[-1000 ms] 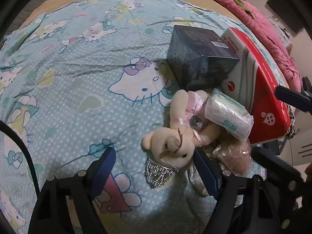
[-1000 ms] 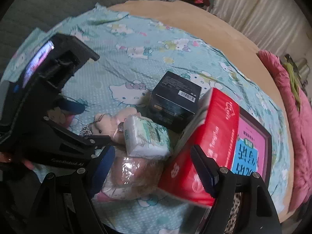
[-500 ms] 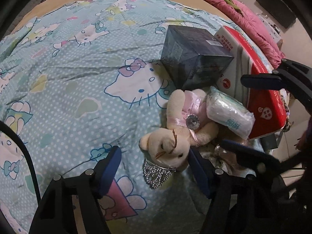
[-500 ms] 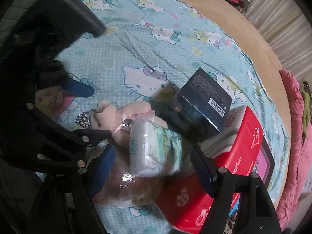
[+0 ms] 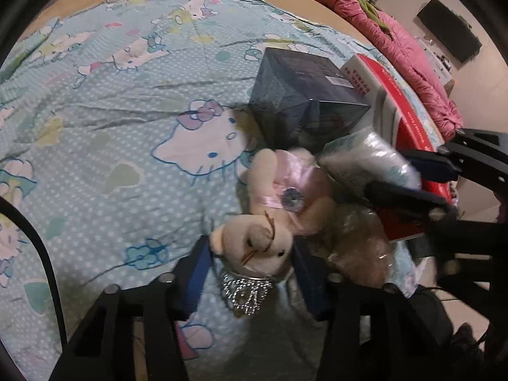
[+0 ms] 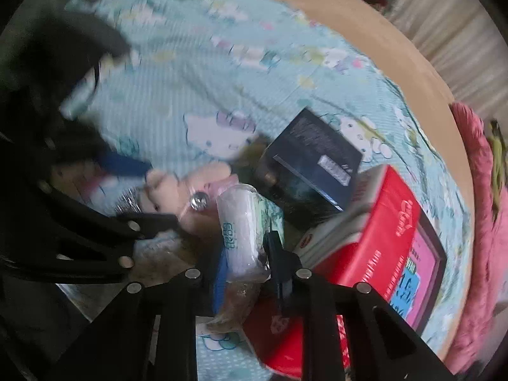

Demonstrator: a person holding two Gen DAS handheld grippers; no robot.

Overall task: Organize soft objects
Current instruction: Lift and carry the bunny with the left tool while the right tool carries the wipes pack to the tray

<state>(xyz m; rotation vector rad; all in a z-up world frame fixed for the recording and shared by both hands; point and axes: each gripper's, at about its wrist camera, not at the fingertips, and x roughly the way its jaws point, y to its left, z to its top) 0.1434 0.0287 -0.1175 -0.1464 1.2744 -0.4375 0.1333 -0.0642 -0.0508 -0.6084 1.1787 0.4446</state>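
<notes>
Two grabs going at once: left gripper [image 5: 250,254] has just closed around the teddy bear's [image 5: 263,222] head, right gripper [image 6: 246,254] has just clamped the tissue pack [image 6: 241,222], probably sorting softies from the boxes.

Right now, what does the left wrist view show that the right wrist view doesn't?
Left only: the left hand-held gripper, closing, its pads against the bear's head, and a dark screen on the wall. Right only: the right hand-held gripper clamped on the tissue pack, and the pink front of the red box. Both: bear, pack, dark box, bedsheet.
</notes>
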